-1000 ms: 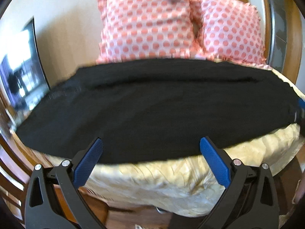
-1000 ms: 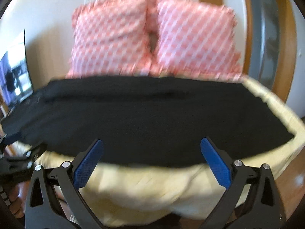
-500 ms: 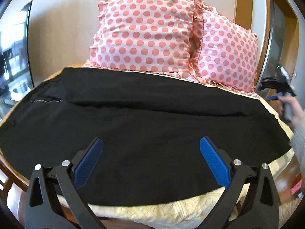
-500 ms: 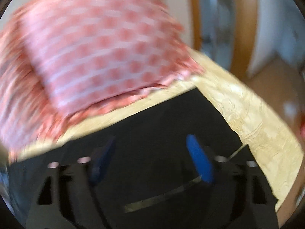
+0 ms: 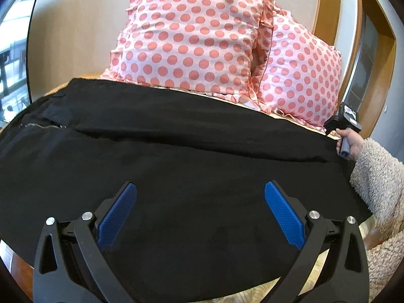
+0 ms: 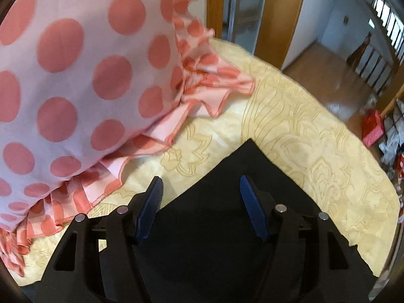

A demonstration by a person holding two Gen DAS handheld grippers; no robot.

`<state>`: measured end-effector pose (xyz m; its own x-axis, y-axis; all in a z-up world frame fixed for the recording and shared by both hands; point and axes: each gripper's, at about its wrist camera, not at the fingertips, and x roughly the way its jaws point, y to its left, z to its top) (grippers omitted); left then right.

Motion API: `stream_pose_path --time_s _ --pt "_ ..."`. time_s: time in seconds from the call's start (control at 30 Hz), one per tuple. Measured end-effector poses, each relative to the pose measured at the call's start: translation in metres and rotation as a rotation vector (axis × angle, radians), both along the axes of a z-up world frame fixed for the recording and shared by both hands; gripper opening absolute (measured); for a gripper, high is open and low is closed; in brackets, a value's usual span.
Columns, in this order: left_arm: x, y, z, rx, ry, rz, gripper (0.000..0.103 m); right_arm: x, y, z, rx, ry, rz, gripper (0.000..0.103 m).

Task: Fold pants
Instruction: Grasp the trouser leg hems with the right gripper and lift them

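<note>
Black pants lie flat across the bed, waist with a zipper at the left, leg ends at the right. My left gripper is open and empty, hovering over the near side of the pants. My right gripper is open and empty, low over the far corner of a leg end, its jaws straddling that corner. The right gripper's body also shows in the left wrist view, held by a hand at the pants' far right end.
Two pink polka-dot pillows lean against the wall behind the pants; one ruffled pillow edge lies just left of my right gripper. The yellow bedspread ends at the right, with wooden floor and clutter beyond.
Both grippers moved forward over the bed. My right gripper swung out to the far right leg end and came down close to its corner, its jaws narrower than before.
</note>
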<state>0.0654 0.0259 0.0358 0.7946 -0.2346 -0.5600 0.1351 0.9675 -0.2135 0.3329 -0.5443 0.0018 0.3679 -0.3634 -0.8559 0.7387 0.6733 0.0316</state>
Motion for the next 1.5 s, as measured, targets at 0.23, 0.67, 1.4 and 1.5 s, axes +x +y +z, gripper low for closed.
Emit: stream_pose_path --time_s 0.23,0.67,1.4,1.5 --pt "-0.011 0.003 0.003 -0.013 -0.019 0.018 0.101 -0.059 -0.039 0.002 0.241 -0.263 0.02 0.005" --pt "-0.03 -0.006 0.013 -0.047 -0.037 -0.006 0.101 -0.28 0.01 0.054 0.187 -0.644 0.173 0.003" --pt "-0.032 0.002 0.006 -0.014 -0.001 0.047 0.101 -0.093 0.074 0.036 0.469 -0.397 0.439 0.1" --pt "-0.028 0.008 0.001 -0.016 0.018 0.06 0.101 -0.087 0.081 0.039 0.373 -0.403 0.475 0.099"
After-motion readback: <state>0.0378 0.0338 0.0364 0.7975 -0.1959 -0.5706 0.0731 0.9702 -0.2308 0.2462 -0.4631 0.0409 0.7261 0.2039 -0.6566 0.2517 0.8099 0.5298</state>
